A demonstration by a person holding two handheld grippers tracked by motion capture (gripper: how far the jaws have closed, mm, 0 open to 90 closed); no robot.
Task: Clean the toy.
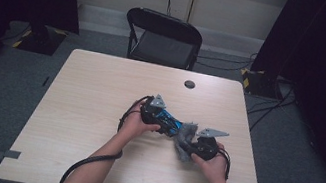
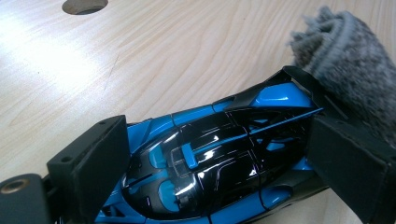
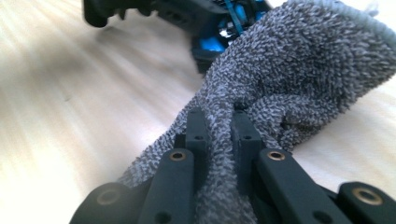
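Note:
A glossy blue and black toy car [image 2: 210, 158] lies on the wooden table [image 1: 100, 90], and my left gripper [image 2: 219, 154] is shut on it, one pad on each flank. From above, the car [image 1: 168, 122] sits between my two hands. My right gripper [image 3: 219, 123] is shut on a fuzzy grey cloth [image 3: 299, 70], whose free end presses against the car's rear. That cloth [image 2: 348, 53] bulges over the tail wing in the left gripper view. The right gripper [image 1: 187, 144] is just right of the car, the left gripper [image 1: 159, 116] just left of it.
A round cable hole [image 1: 189, 84] is set in the table near its far edge. Behind the table stands a black folding chair [image 1: 162, 38]. Cables trail from both grippers over the table's near edge. Dark curtains hang on both sides.

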